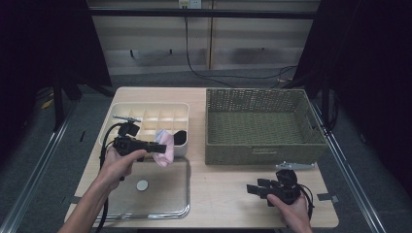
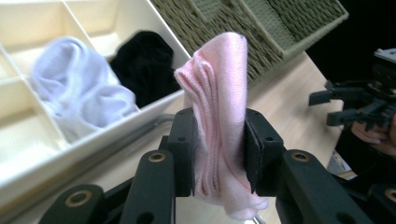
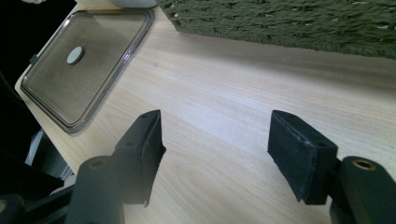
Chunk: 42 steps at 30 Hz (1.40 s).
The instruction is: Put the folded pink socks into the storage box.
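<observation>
Our left claw (image 2: 217, 154) clenches the pink sock (image 2: 219, 102) above the divided tray's (image 1: 145, 108) 5 o'clock corner; the right claw (image 3: 217, 154) idles released. Thin grip; it may slip.

Three socks: one pink sock (image 2: 219, 116) pinched between the left gripper (image 2: 218, 156) jaws, one white sock (image 2: 79, 95) and one black sock (image 2: 142, 65) just beyond it. One divided tray (image 1: 145, 109), one woven basket (image 1: 262, 145), one clear lid (image 1: 160, 194). Two grippers, the right gripper (image 3: 217, 154) included.
</observation>
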Each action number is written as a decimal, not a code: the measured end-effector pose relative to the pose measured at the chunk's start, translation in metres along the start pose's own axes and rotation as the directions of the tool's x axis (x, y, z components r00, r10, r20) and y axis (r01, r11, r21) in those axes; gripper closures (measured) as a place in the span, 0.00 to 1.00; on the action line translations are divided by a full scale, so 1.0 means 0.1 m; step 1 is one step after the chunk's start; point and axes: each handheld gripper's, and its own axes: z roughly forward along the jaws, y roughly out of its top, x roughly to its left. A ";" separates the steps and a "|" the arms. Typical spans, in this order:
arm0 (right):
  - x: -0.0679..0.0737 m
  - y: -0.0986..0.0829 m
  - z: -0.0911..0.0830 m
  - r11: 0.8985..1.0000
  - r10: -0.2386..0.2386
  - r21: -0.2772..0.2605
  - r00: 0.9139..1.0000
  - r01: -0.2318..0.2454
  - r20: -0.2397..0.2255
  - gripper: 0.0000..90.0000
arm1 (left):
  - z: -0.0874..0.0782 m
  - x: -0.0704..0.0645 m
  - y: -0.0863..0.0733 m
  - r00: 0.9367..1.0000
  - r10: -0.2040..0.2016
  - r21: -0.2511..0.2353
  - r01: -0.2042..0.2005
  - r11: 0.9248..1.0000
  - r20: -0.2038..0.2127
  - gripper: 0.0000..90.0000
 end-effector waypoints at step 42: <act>-0.02 0.01 0.02 1.000 0.008 0.004 1.000 -0.008 -0.005 0.39 | -0.28 0.55 0.33 0.978 -0.066 -0.091 0.049 0.995 -0.196 0.76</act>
